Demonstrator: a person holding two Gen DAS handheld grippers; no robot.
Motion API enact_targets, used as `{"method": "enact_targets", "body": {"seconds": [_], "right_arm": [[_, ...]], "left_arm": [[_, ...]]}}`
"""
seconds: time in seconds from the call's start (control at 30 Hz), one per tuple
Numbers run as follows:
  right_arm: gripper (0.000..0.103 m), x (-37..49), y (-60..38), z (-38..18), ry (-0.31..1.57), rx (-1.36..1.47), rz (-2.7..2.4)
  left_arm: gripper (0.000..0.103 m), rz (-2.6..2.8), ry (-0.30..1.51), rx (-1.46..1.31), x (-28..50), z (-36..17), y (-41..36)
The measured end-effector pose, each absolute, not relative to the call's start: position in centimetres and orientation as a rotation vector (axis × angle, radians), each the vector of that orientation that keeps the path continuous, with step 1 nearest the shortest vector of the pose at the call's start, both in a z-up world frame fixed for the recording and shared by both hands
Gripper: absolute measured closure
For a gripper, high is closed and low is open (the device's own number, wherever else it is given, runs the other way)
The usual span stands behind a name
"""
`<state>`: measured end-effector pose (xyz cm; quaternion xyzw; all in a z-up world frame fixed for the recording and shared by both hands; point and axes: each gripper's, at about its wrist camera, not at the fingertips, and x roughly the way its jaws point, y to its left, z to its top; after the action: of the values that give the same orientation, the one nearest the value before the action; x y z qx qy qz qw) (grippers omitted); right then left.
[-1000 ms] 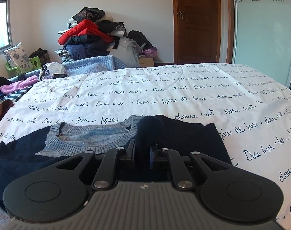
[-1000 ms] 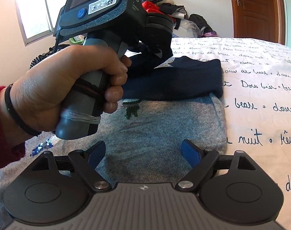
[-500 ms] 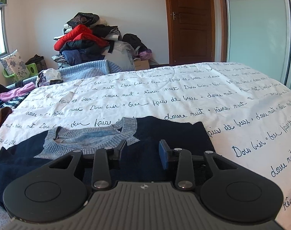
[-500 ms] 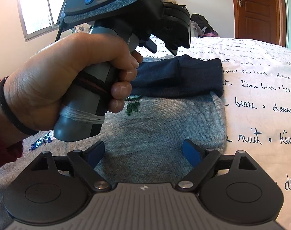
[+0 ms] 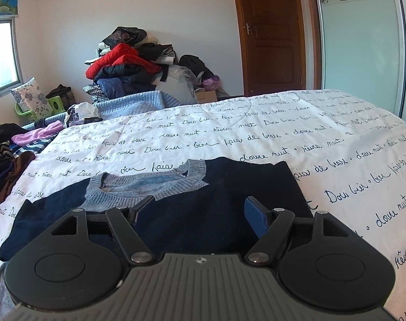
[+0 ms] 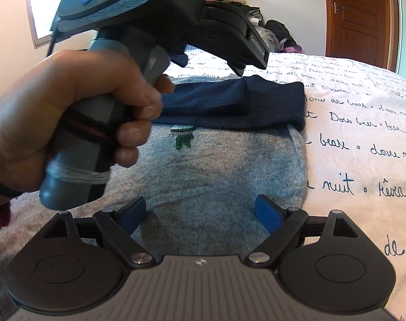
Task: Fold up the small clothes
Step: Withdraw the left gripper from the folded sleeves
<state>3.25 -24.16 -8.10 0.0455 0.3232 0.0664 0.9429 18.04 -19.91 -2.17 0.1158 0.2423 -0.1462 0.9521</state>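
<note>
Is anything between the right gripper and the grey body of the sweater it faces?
Nothing visible. The right gripper hangs with open jaws straight over the sweater. The hand holding the left gripper sits off to its left, not across that path.

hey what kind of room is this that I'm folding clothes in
Most likely a bedroom at home. A bed with a script-printed cover fills the view, clothes are piled against the far wall, and a sliding wardrobe door stands beside a wooden door.
</note>
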Motion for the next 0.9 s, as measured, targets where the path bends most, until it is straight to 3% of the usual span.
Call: {"method": "enact_targets", "body": {"seconds": [0.17,0.33,0.9], "right_arm": [[0.013,2.0,-23.9,-8.1,0.663,0.073,0.129],[0.012,0.7,-23.7,-8.0,0.669,0.057,0.123],[0.012,-4.1,-22.8,-7.8,0.683,0.048,0.132]], "left_arm": [[0.027,-0.269,0.513,0.218,17.0,-2.3,-18.4],[0.019,-0.238,0.527,0.214,15.7,-2.4,-16.5],[0.015,-0.16,0.643,0.044,7.9,-3.3,-6.3]]}}
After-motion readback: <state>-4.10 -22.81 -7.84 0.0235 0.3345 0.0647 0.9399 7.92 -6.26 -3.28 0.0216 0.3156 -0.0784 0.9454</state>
